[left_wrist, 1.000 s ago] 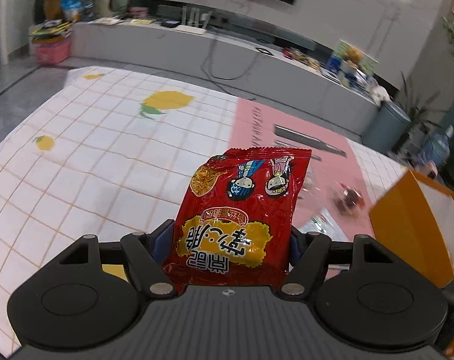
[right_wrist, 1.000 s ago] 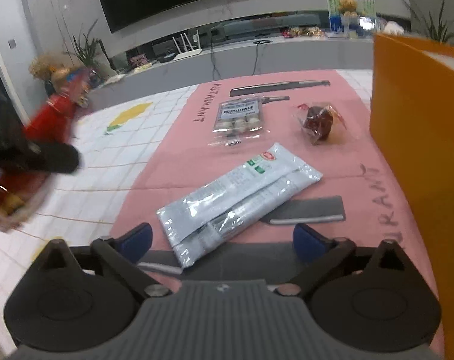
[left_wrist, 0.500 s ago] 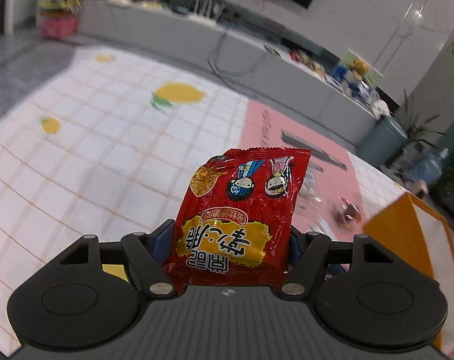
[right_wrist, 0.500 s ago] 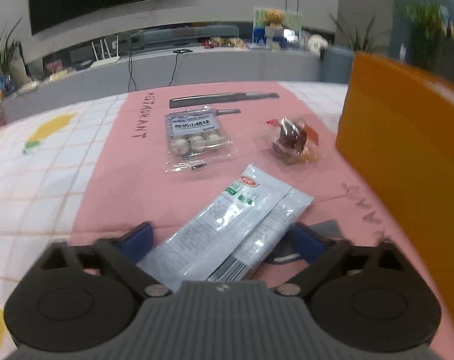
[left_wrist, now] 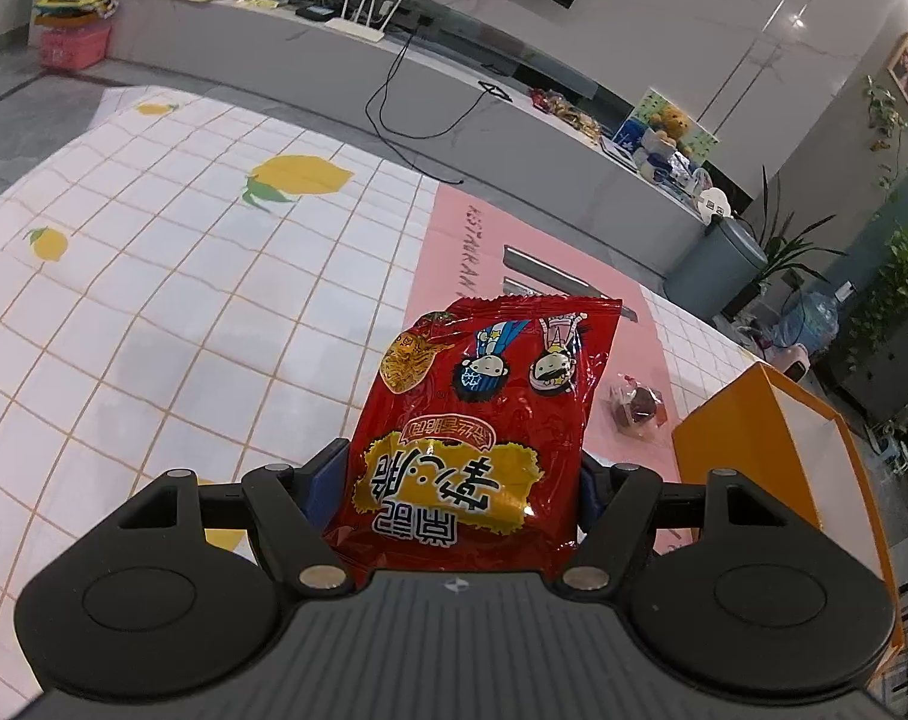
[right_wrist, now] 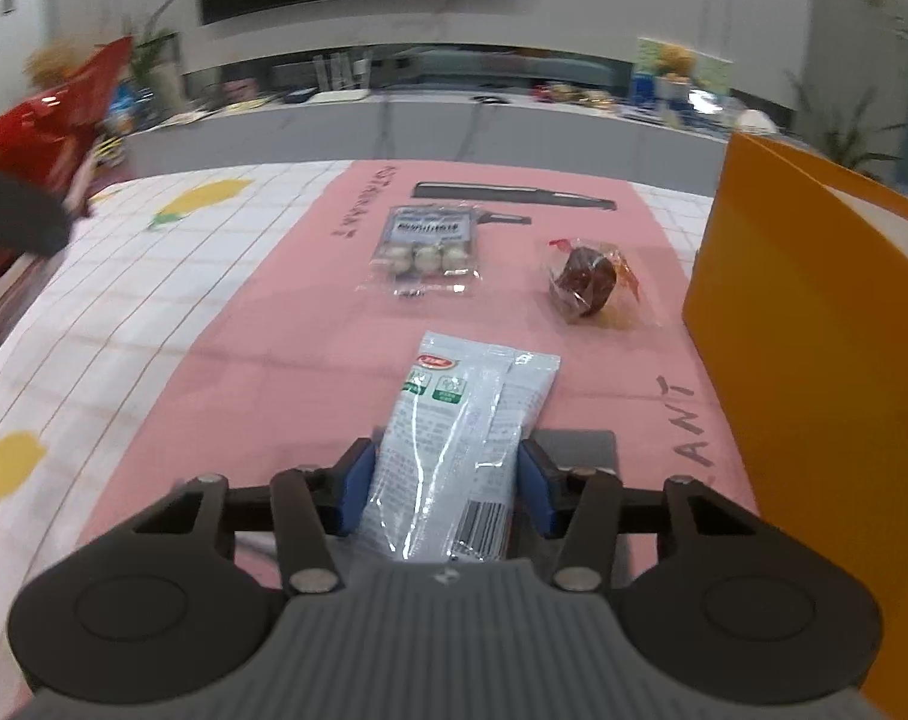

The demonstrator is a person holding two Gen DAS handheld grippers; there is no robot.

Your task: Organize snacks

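My left gripper (left_wrist: 457, 468) is shut on a red snack bag (left_wrist: 490, 408) with cartoon figures, held above the checked cloth. The same bag (right_wrist: 52, 120) shows blurred at the far left of the right wrist view. My right gripper (right_wrist: 445, 474) is low over the pink mat (right_wrist: 286, 330) and its jaws are closing. Both blue pads meet the sides of a white and silver packet (right_wrist: 472, 396), which bows slightly between them. An orange box (right_wrist: 814, 324) stands just to the right; in the left wrist view the box (left_wrist: 772, 450) shows its open top.
A clear pack of round snacks (right_wrist: 427, 252) and a dark wrapped sweet (right_wrist: 586, 282) lie further back on the mat. A lemon-print checked cloth (left_wrist: 154, 300) covers the table to the left. A long grey TV bench runs behind the table.
My right gripper has swung to line up with the white packet, and its jaws have come in from wide open onto the packet's sides. The left gripper has kept its hold on the red bag.
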